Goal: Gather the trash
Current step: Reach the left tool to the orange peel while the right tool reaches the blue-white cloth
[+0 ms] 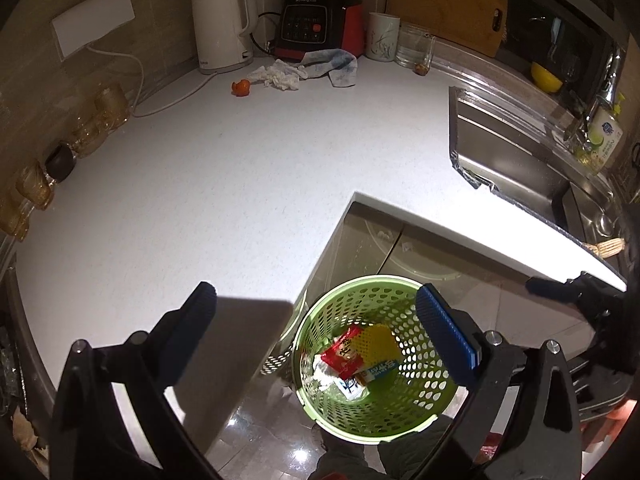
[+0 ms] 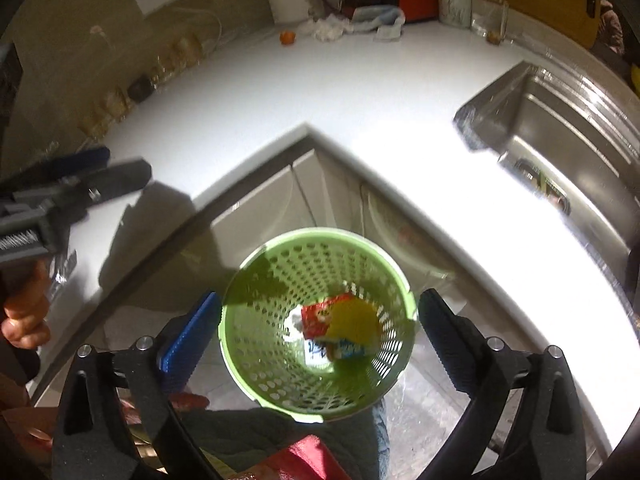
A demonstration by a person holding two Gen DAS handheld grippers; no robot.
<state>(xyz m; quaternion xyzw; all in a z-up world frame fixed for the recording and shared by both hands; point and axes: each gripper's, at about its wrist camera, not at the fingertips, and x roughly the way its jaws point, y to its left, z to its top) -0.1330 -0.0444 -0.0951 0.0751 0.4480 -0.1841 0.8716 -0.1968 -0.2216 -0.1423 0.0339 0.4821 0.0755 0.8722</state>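
Nearest to me, both tools are spread wide with nothing between the fingers. My right hand-held gripper [image 2: 320,340] hangs directly over the green basket [image 2: 256,360] on the floor, which sits in the inside corner of the L-shaped worktop [image 1: 240,184]. My left hand-held gripper [image 1: 316,332] straddles the worktop edge, one finger over the white surface and the other above the basket rim.

Inside the basket I can see what is already collected: a red wrapper [image 1: 343,350], a yellow packet [image 1: 378,342], a blue-and-white packet [image 1: 378,372] and some white paper at the bottom.

Further out the worktop is bare until the back wall. There, well apart from my grippers, lie the pieces I judge still need collecting: a small orange scrap [image 1: 241,87], probably peel, and just beside it a crumpled white tissue [image 1: 276,76]. A blue-and-white cloth [image 1: 334,65] lies touching the tissue, in front of the blender [image 1: 320,20] and beside the kettle [image 1: 222,24].

To do the next pick well, I would send the left gripper forward low over the surface, keep the jaws wide until they straddle the tissue alone, and close on its raised folds so the cloth is not dragged along. The white cable [image 1: 168,100] near the kettle is worth avoiding.
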